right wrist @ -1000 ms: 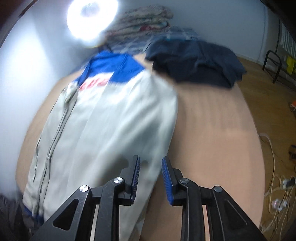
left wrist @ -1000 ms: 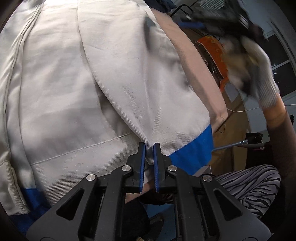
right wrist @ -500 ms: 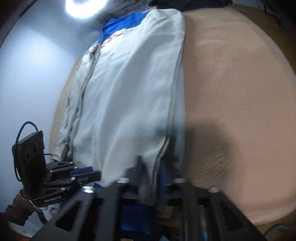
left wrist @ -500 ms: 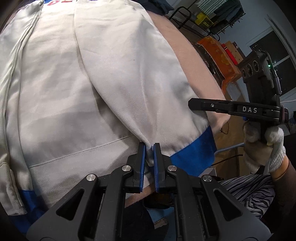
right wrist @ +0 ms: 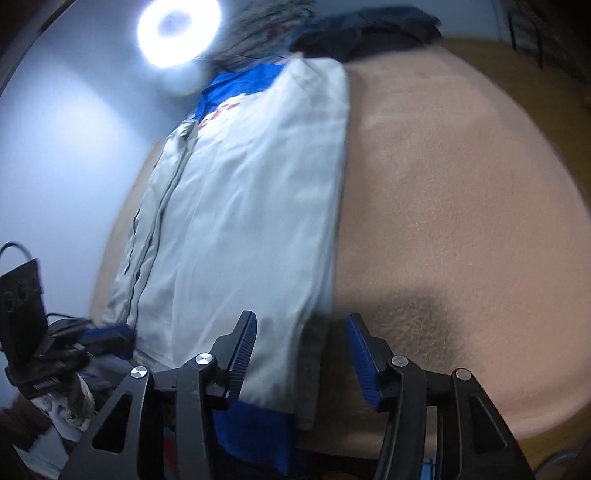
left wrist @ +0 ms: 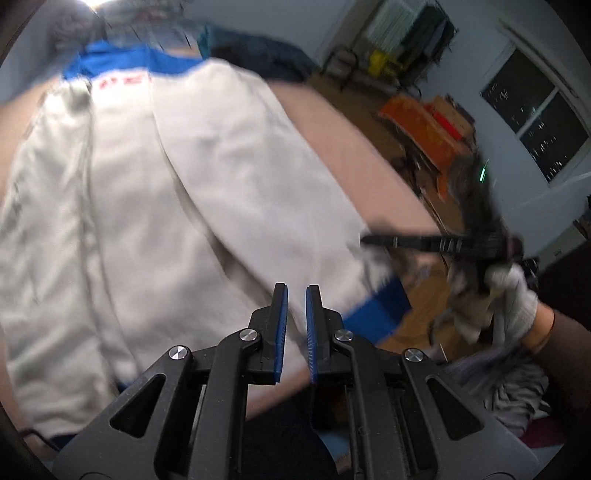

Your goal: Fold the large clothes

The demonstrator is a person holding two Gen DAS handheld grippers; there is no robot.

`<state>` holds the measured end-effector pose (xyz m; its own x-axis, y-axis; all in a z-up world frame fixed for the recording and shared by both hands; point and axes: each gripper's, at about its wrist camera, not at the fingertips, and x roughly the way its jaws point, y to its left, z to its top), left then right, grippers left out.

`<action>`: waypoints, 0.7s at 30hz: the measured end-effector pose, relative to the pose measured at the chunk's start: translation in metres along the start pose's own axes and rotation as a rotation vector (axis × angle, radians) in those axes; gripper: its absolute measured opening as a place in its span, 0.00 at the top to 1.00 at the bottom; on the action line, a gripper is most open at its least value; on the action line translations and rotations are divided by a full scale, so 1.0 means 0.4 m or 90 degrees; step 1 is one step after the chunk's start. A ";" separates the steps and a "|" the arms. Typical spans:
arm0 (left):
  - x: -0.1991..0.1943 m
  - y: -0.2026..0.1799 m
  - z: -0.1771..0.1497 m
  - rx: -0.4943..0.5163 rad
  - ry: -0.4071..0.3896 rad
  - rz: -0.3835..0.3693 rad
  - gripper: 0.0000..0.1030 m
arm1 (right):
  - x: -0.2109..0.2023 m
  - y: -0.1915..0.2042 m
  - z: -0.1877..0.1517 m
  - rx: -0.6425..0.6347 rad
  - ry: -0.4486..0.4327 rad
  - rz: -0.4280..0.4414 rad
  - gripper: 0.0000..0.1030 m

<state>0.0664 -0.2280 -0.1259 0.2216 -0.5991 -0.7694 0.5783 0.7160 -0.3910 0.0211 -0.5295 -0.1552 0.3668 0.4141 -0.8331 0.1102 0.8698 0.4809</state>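
Left gripper [left wrist: 296, 295] is being held nearly shut over the jacket [left wrist: 192, 206]; whether cloth is pinched cannot be told. Right gripper [right wrist: 301, 330] is being opened over the jacket's near hem, pads not pressing it. The jacket is lying flat on a tan bed [right wrist: 461, 192]. Dark clothes [right wrist: 369, 29] are piled beyond it, under a ring light [right wrist: 179, 31]. A wooden floor [left wrist: 417, 314] and a dark window [left wrist: 535, 118] are showing to the right.

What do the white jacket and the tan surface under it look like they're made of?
White jacket: seemingly a woven, matte cotton-type cloth with blue trim; it drapes in soft folds and shows no shine, though blur hides the weave. Tan surface: looks like a napped, fuzzy fabric cover, matte, with fine fibres catching the light.
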 end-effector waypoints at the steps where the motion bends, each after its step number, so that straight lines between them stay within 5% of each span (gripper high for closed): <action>1: 0.007 0.008 0.007 -0.009 -0.001 0.002 0.94 | 0.017 -0.015 -0.002 0.016 0.006 0.013 0.48; 4: 0.055 0.028 0.024 -0.034 0.005 0.018 0.94 | 0.041 -0.041 0.001 0.051 -0.004 0.065 0.48; 8: 0.129 0.032 0.012 -0.022 0.038 0.038 0.94 | 0.059 -0.046 0.007 0.071 0.012 0.104 0.74; 13: 0.207 0.042 -0.021 -0.007 0.076 0.069 0.94 | 0.067 0.008 0.016 0.032 0.030 0.051 0.92; 17: 0.140 0.053 0.004 -0.042 0.069 0.025 0.94 | 0.050 0.074 0.023 -0.008 0.028 -0.016 0.95; 21: -0.038 0.070 0.040 -0.057 -0.014 0.007 0.94 | 0.016 0.167 0.029 -0.091 0.008 -0.087 0.96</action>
<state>0.0917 -0.2045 -0.1171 0.2452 -0.5982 -0.7629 0.5038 0.7510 -0.4269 0.0414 -0.4718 -0.1252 0.3463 0.2925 -0.8913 0.0258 0.9468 0.3207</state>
